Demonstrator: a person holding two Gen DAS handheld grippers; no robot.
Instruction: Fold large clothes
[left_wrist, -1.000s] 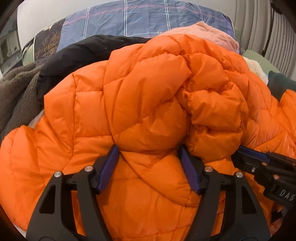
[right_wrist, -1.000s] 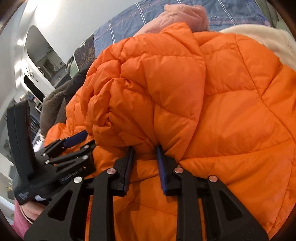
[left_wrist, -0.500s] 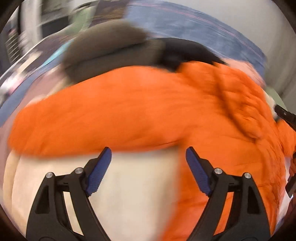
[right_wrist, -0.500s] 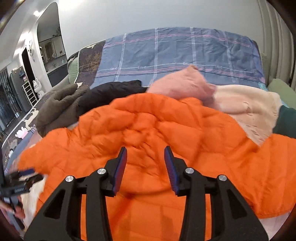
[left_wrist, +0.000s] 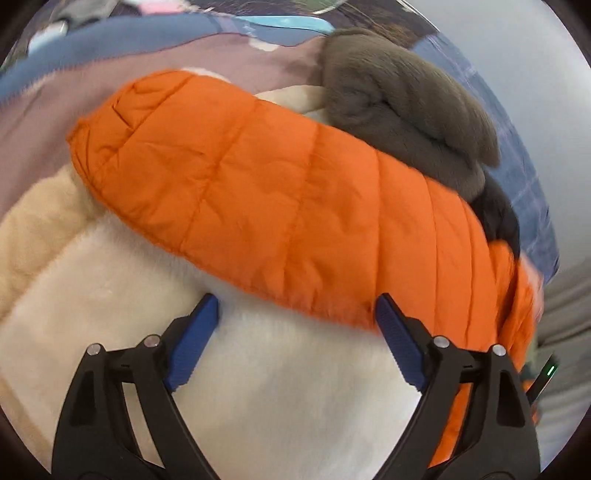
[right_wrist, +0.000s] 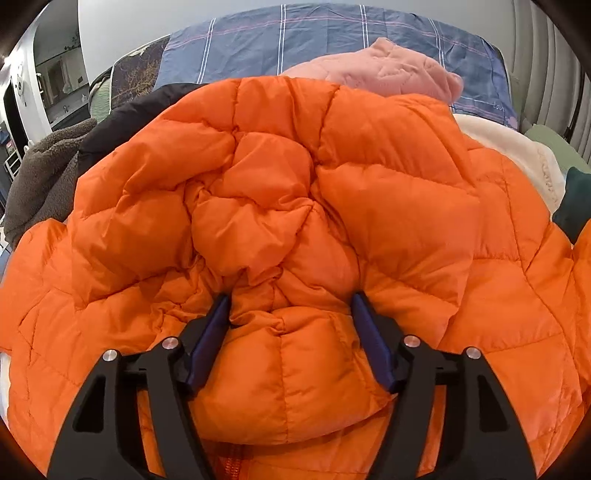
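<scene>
Left tongs (left_wrist: 295, 332) are spread wide, nothing between the 2 blue pads (left_wrist: 192, 343), hovering over a cream fleece blanket (left_wrist: 277, 387). Just past the tips lies a long quilted sleeve (left_wrist: 280, 206) of the orange puffer jacket (right_wrist: 295, 221), stretched flat across the cream fleece from upper left to lower right. The right-hand fingertip sits right at the sleeve's lower edge; whether it touches, I cannot tell. Behind the sleeve, a grey-brown fuzzy garment (left_wrist: 402, 107) is bunched up against it, with a bit of black garment (left_wrist: 498, 214) showing just below that. A mauve cover (left_wrist: 110, 74) with a blue border runs along the far side.

Over to the right wrist view: the right tongs (right_wrist: 291, 339) are parted too, set astride a puffy fold of the orange jacket, pads on either side of it. Whether they press the fold, I cannot tell. The jacket fills the frame, crumpled into a heap in the middle, with a zip (right_wrist: 231, 458) peeking out at the bottom edge. Around it on the bed: a pink garment (right_wrist: 384, 74) at the back, the black one on the left beside the grey fleece, a cream fleece item (right_wrist: 517, 147) to the right, and a dark green piece (right_wrist: 574, 199) at the far right edge. A blue plaid sheet (right_wrist: 295, 33) covers the bed behind it all.
</scene>
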